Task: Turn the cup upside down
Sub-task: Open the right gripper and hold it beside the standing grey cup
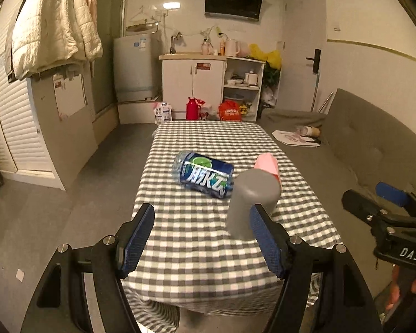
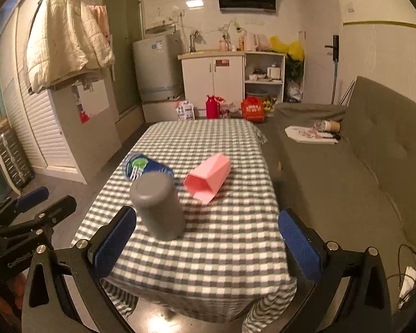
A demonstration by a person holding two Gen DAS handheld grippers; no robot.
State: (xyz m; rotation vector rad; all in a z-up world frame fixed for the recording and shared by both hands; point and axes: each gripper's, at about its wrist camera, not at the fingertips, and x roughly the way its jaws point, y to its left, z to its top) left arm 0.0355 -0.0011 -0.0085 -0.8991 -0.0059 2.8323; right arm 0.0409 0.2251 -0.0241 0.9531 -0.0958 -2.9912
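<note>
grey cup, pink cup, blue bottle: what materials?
Grey cup: looks like matte plastic, opaque, even colour, no glare.
Pink cup: likely plastic too, faceted flat sides, dull sheen; lies on its side.
Blue bottle: clear plastic by the see-through end, wrapped in a glossy printed label; also lying down.

Two wrist views, side by side, facing down the table [image 1: 208,249]

The table's near end is seen close from both; the grey cup [image 2: 159,205] and kitchen wall are shared.

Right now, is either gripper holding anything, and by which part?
Nothing is held. The left gripper and right gripper are both open. The grey cup stands upside down on the checked tablecloth, free of both.
</note>
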